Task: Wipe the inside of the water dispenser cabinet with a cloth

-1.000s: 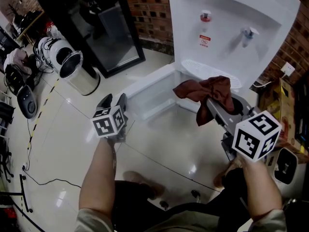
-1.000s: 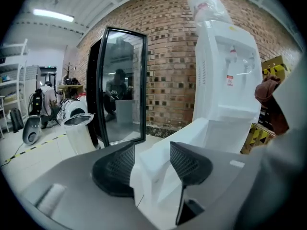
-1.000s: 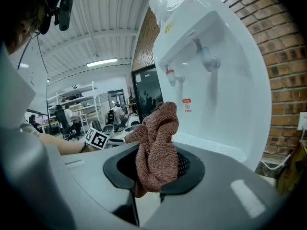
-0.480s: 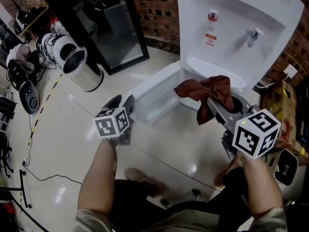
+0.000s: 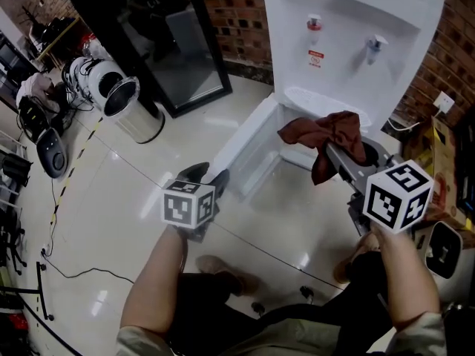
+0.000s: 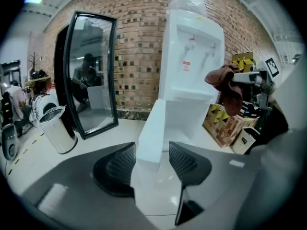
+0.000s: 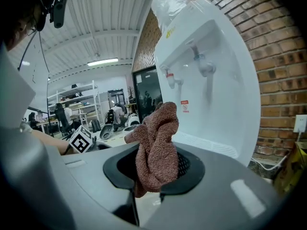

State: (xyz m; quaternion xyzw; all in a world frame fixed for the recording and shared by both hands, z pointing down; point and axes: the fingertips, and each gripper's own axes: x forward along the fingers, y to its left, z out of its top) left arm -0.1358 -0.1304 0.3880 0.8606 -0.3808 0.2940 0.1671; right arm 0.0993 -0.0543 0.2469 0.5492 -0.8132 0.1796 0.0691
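Field note: right gripper (image 7: 154, 174) has its jaws clamped on the brown cloth (image 7: 157, 145). The cloth bunches up above the pads and a tail hangs below. I read that as the wiping tool parked ready, held up in front of the water dispenser (image 5: 349, 21) at about drip-tray level and not yet inside the cabinet. Left gripper (image 5: 208, 173) is empty, its jaws standing apart and lined up on the free edge of the open cabinet door (image 5: 249, 136). My judgement is that it is there to take or steady the door so the cloth hand gets a clear way in. The left gripper view puts the door's white edge right between the two pads, filling most of the gap. I see no pad pressing on it and cannot tell whether either one touches it. The head view adds what that one lacks: the door swung out low towards me, the left tips at its outer end, and the cloth well above and beside it. The right gripper view shows the grip on the cloth cleanly, plus the taps and the left marker cube off to one side, but nothing of the door. No view shows the cabinet's inside, so I can't judge its state.
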